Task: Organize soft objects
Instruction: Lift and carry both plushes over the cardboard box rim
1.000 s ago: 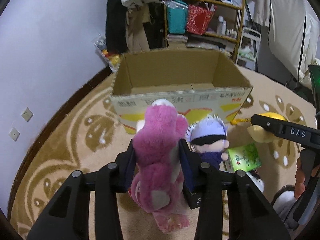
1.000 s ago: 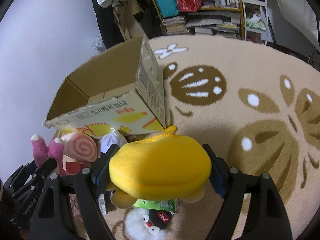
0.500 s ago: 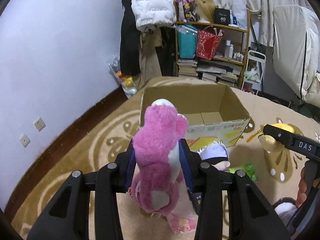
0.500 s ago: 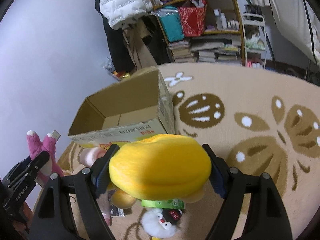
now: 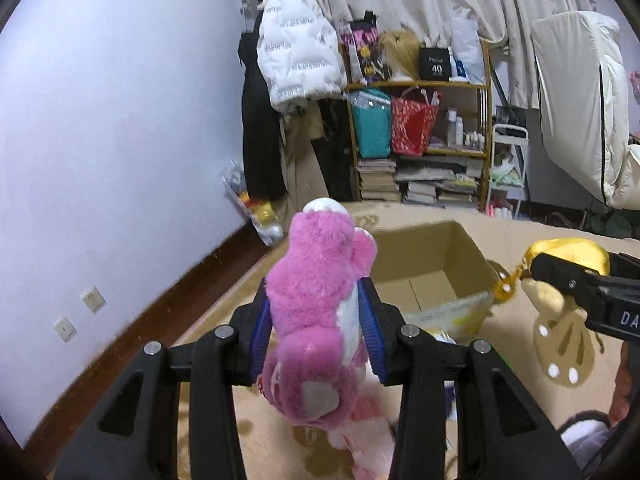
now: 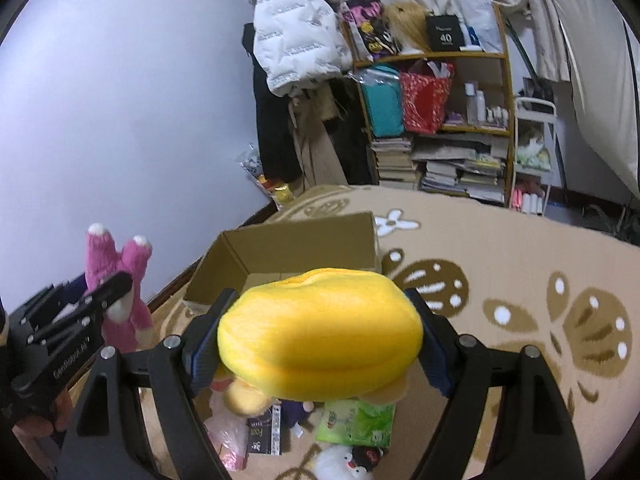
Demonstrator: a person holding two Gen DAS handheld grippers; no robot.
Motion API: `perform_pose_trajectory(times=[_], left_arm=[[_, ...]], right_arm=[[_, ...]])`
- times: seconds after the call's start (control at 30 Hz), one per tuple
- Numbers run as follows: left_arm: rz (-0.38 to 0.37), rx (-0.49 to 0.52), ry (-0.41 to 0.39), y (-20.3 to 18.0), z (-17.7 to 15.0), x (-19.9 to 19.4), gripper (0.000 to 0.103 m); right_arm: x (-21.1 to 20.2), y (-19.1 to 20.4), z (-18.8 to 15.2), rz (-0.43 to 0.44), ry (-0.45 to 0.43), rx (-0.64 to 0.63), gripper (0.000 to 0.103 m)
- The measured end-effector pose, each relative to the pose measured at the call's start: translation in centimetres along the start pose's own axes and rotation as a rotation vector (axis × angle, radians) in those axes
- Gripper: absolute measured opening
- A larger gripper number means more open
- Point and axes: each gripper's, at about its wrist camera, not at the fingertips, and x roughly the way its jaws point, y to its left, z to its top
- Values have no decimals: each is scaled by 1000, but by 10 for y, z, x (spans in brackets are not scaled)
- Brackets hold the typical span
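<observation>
Both of my grippers have risen since a second ago, so the cardboard box (image 5: 432, 280) now lies lower and farther off on the patterned carpet (image 6: 500, 264), open and upright. Ahead stands the shelf (image 5: 424, 140) crammed with books and bags. My right gripper (image 6: 320, 344) clamps the yellow plush (image 6: 320, 336) by its sides, above the toys left on the floor. My left gripper (image 5: 316, 332) squeezes the pink bear (image 5: 320, 304) around its body, feet up
</observation>
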Motion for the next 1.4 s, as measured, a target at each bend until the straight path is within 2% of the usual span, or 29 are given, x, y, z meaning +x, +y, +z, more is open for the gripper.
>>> perform_pose_trajectory(times=[0.27, 0.6, 1.03, 1.4], left_arm=[[20, -22, -45, 20, 29, 17, 39], [6, -40, -63, 28, 60, 51, 39], [-64, -50, 5, 18, 53, 97, 40], [-96, -25, 87, 2, 38, 139, 40]], right_arm=[[5, 11, 27, 22, -59, -51, 86], [35, 26, 40, 23, -50, -141, 86], [91, 23, 50, 29, -15, -192, 86], [121, 0, 41, 40, 27, -153, 86]])
